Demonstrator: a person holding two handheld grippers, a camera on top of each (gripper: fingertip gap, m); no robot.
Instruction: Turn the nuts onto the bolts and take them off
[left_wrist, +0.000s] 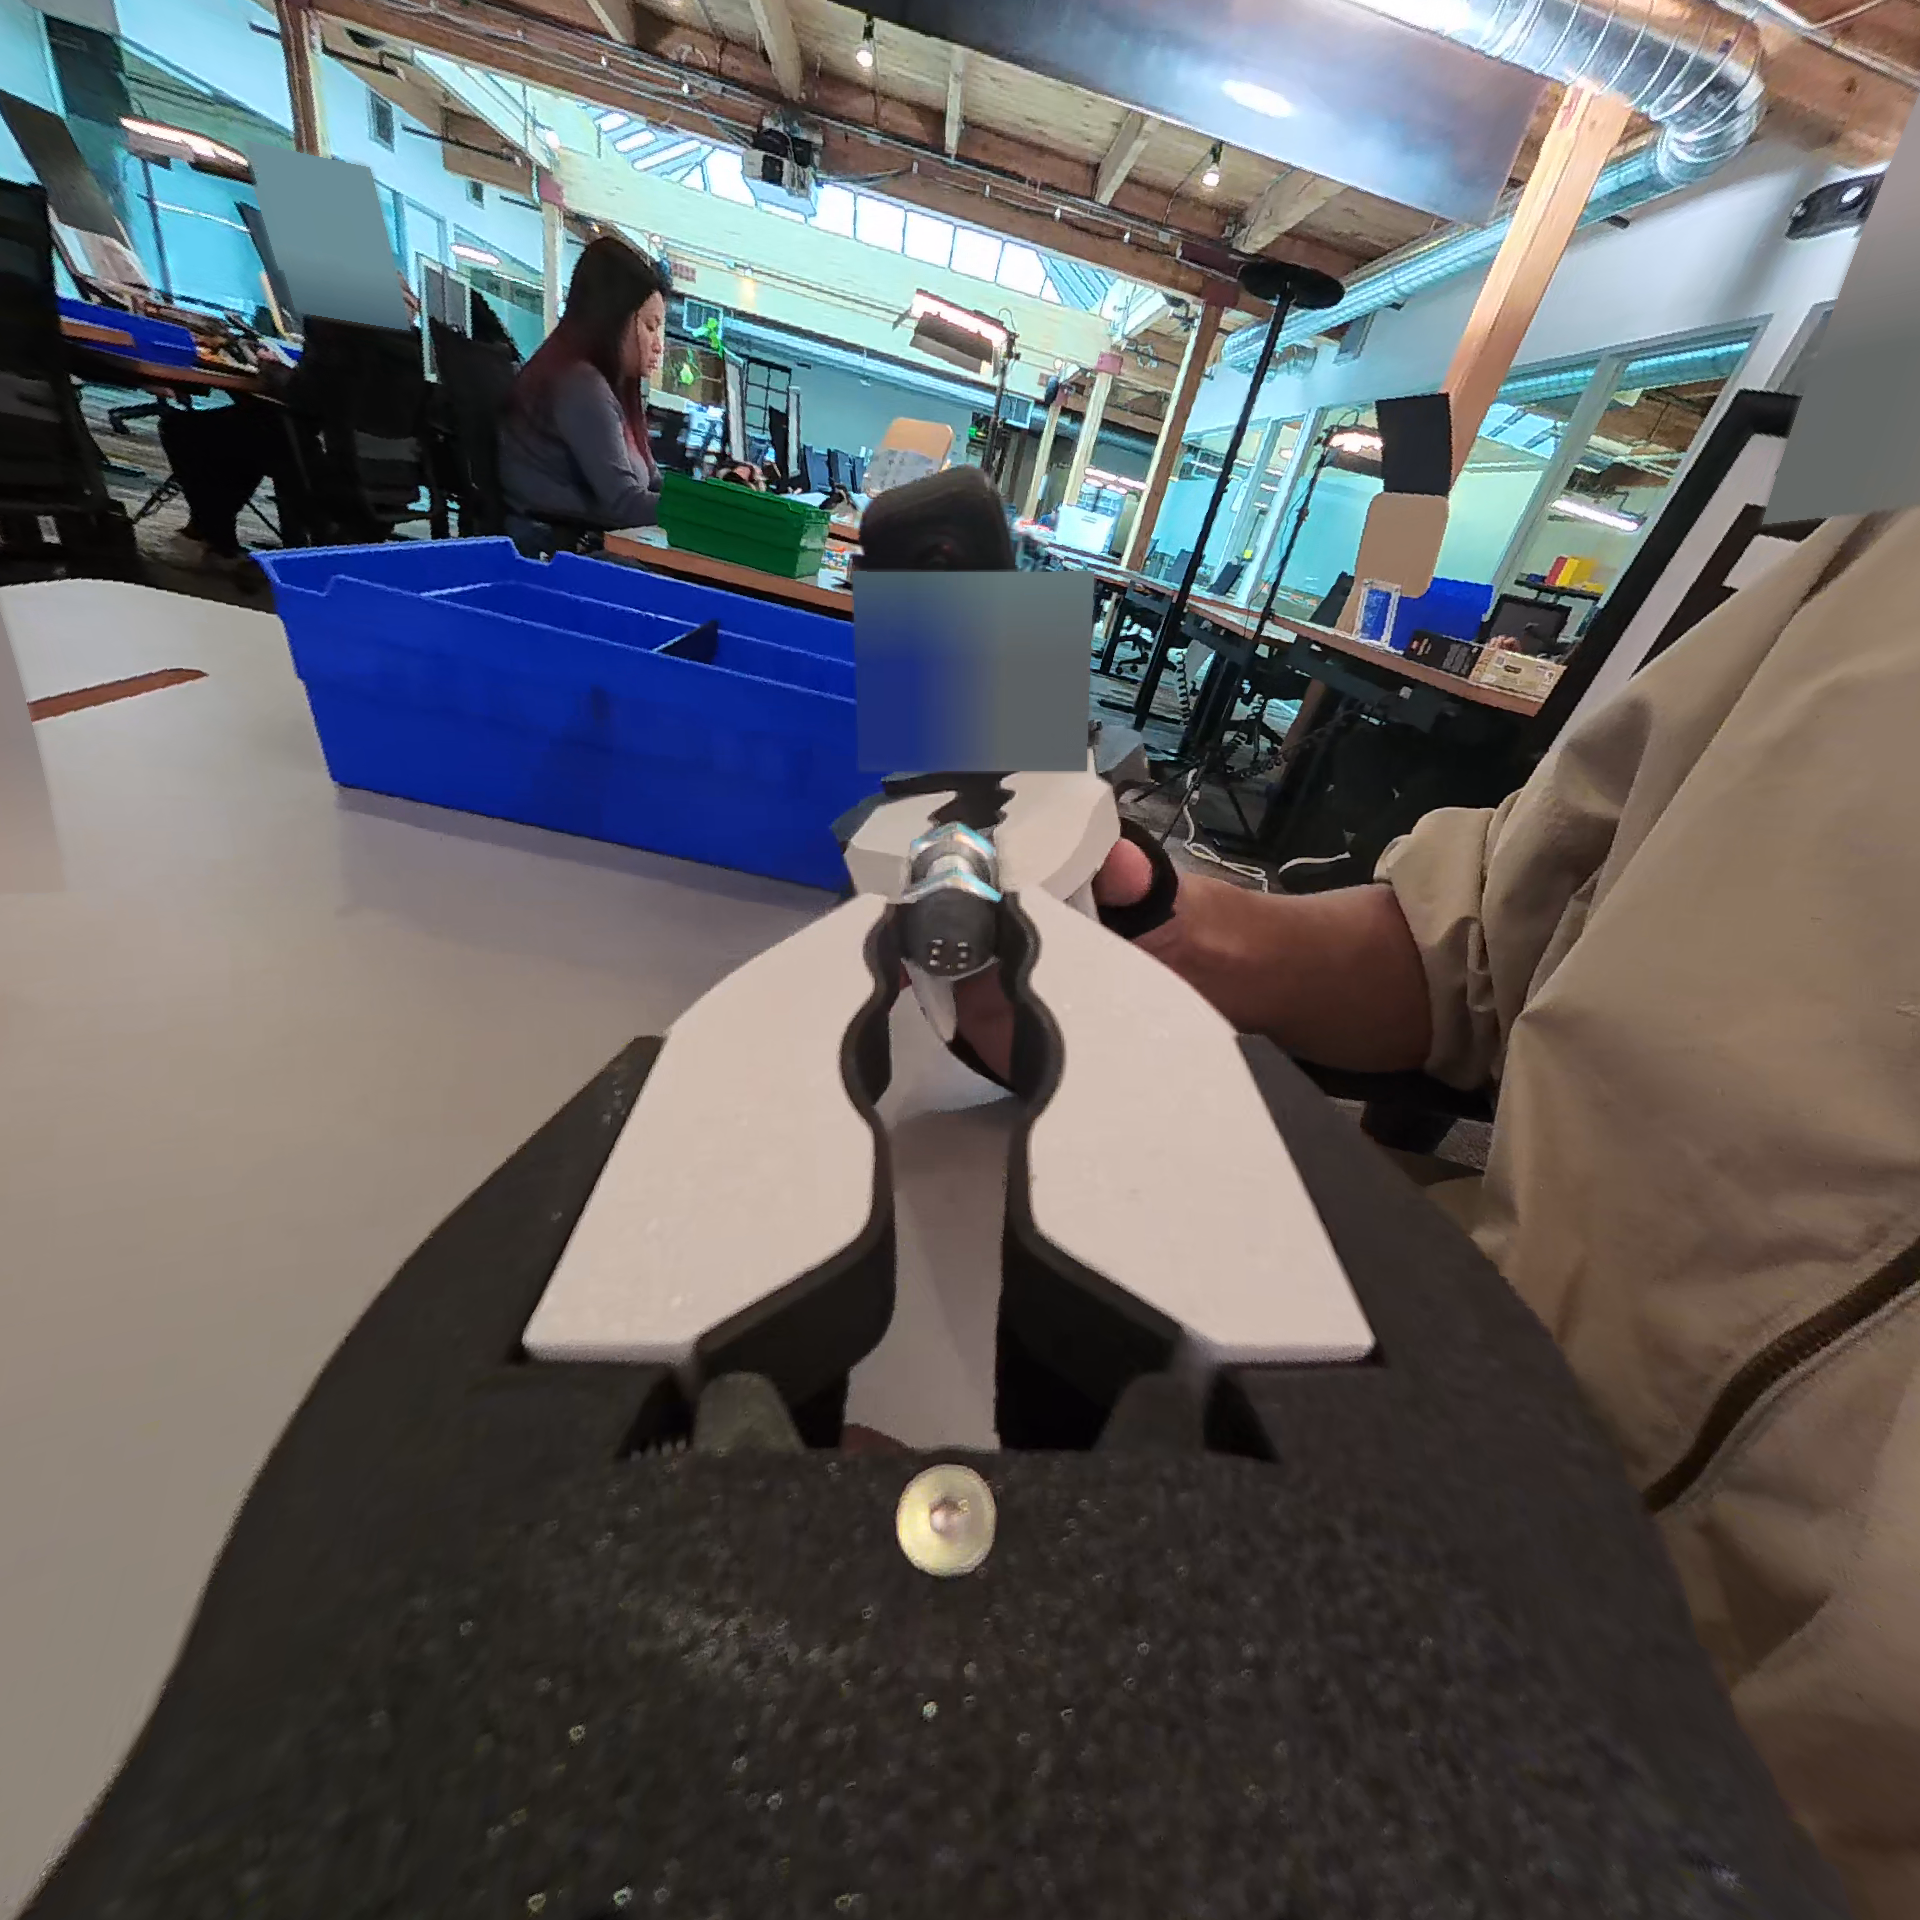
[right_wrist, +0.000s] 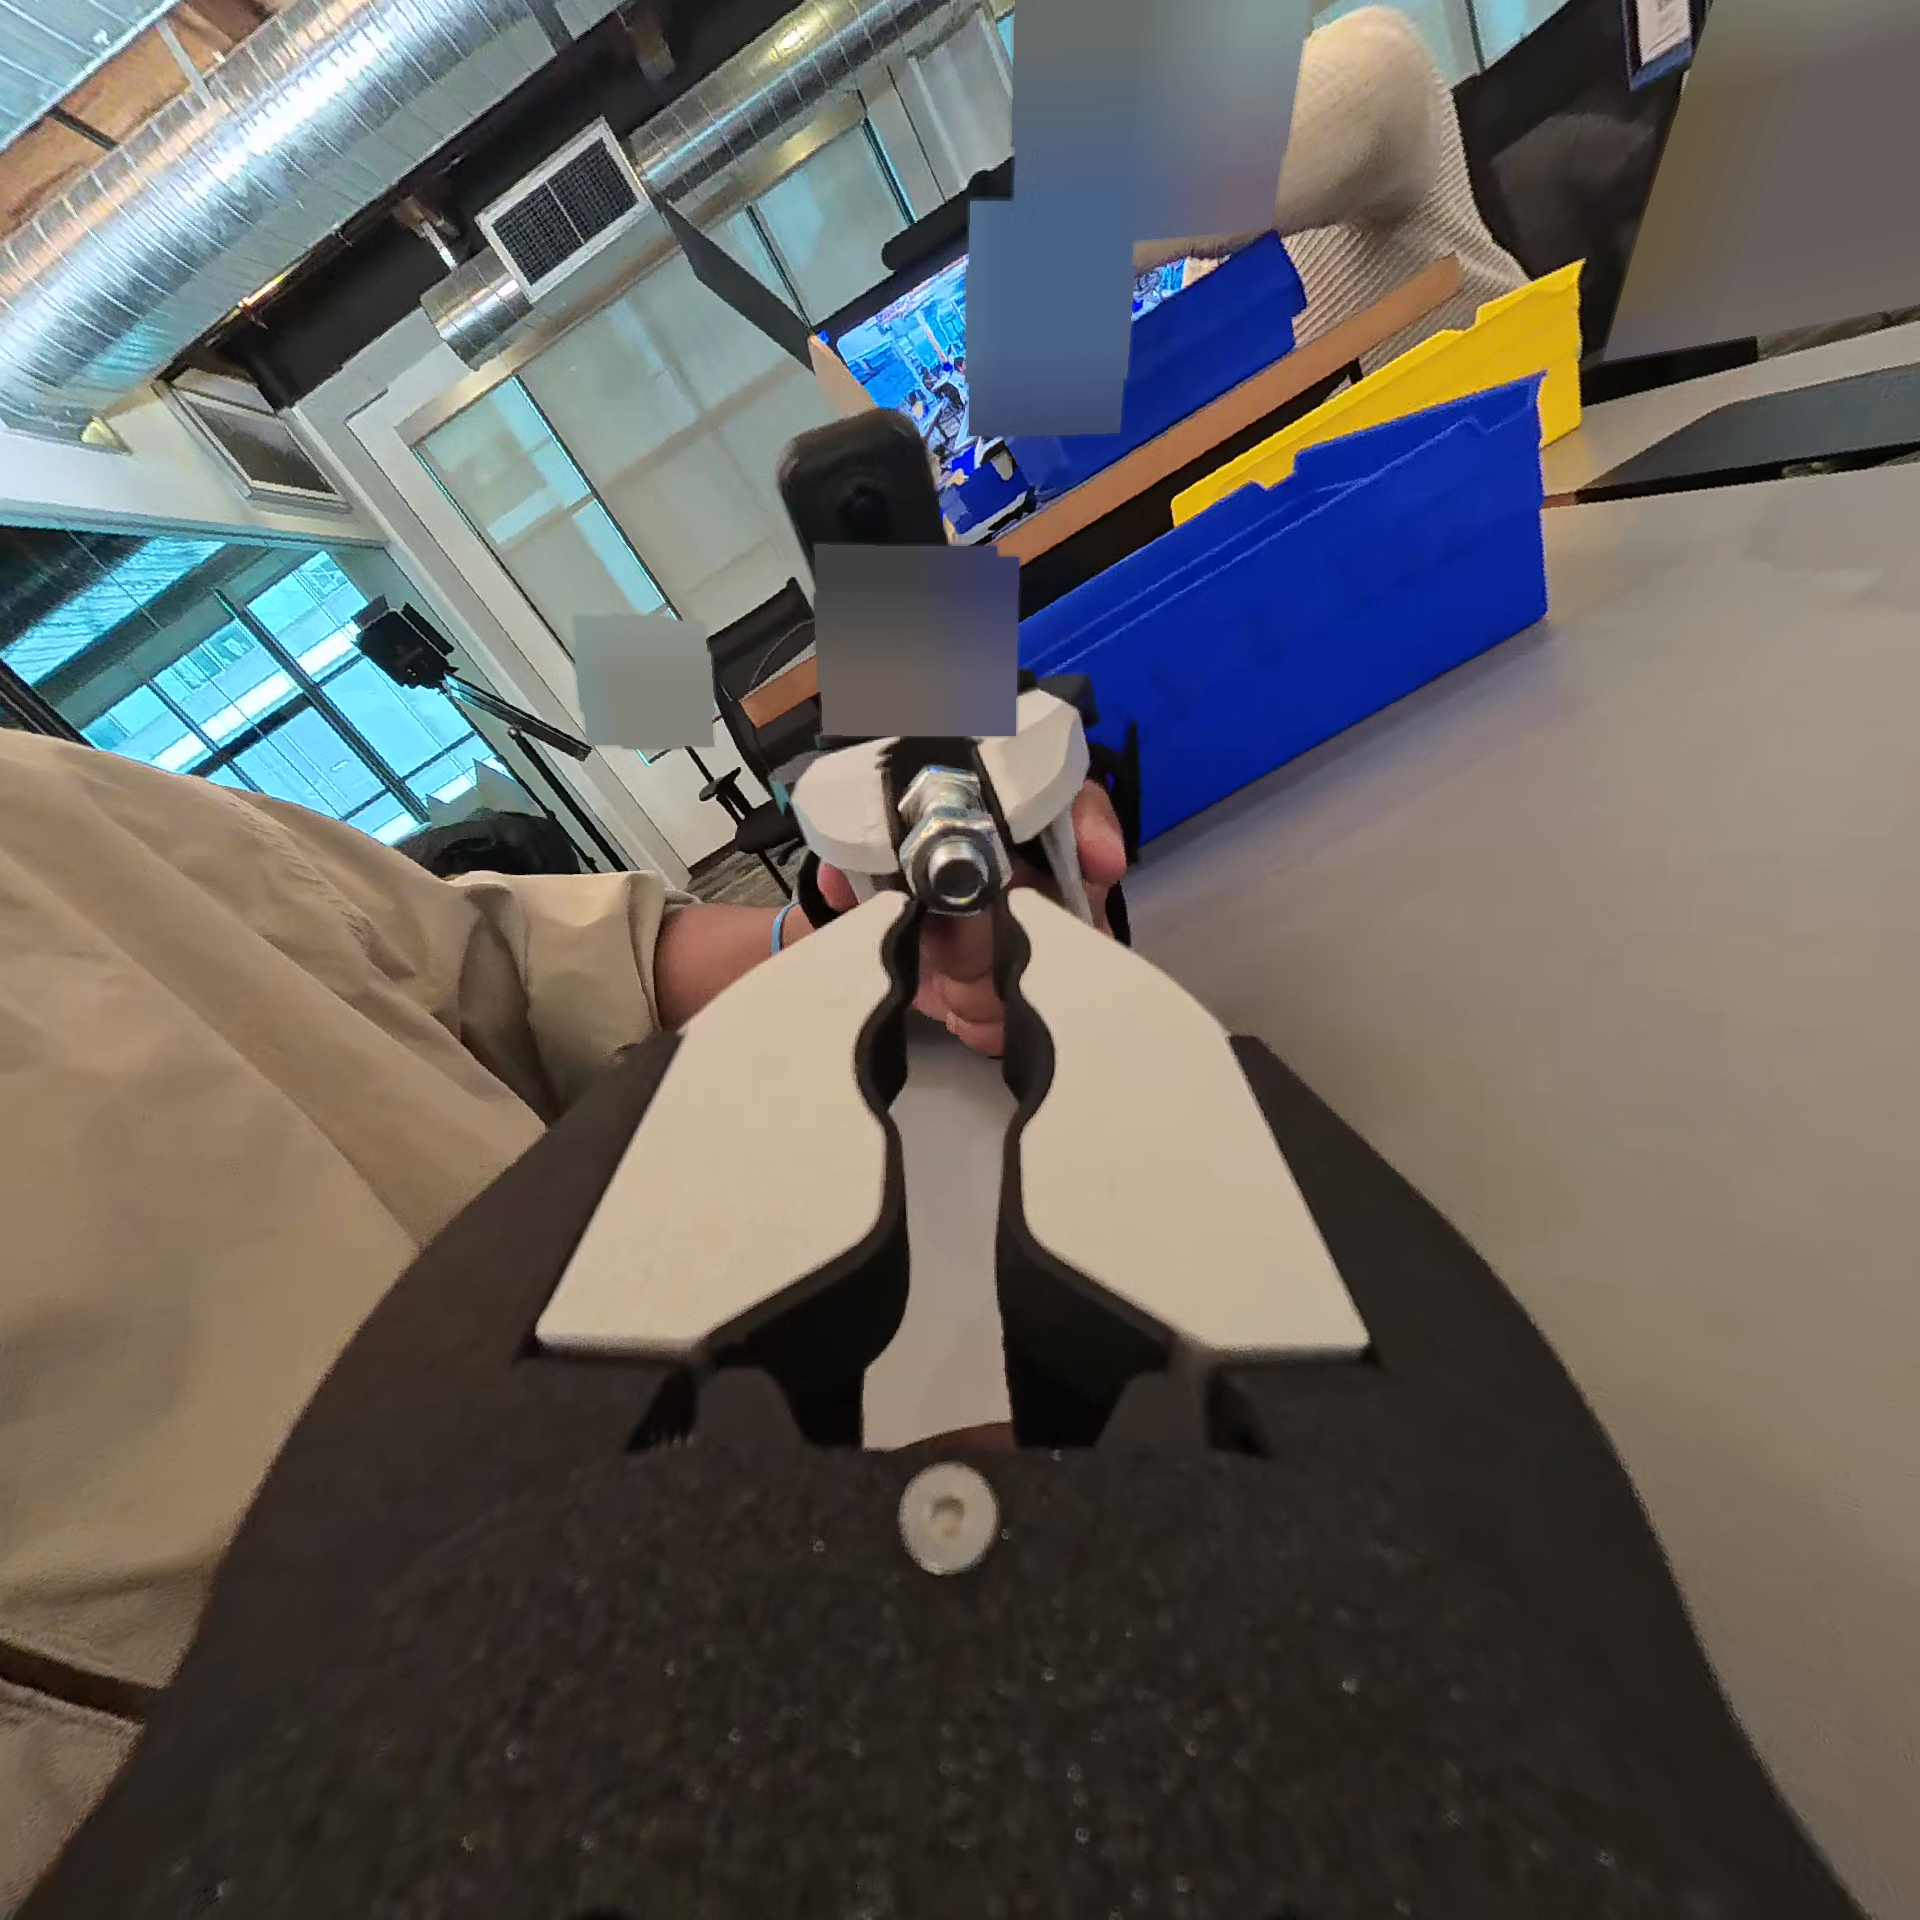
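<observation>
The left gripper (left_wrist: 951, 940), a broad black foam-faced body with two white wavy-edged fingers, fills the lower half of the left wrist view, and its jaws are closed on the head end of a silver steel bolt (left_wrist: 948, 940) just above the centre of the frame. The right gripper (right_wrist: 956, 904), of the same black and white build, fills the lower half of the right wrist view and faces the left one tip to tip; its jaws are pinched against the silver hexagonal nuts (right_wrist: 948, 831) threaded on the bolt's far end, just above the centre of that frame. Behind the grippers a pale grey tabletop (left_wrist: 208, 935) spreads across the left of the left wrist view, with a long blue plastic bin (left_wrist: 561, 686) standing on it at middle left. A beige jacket sleeve (left_wrist: 1662, 935) covers the right edge. A yellow plastic bin (right_wrist: 1455, 364) shows at upper right of the right wrist view, behind the blue one.
</observation>
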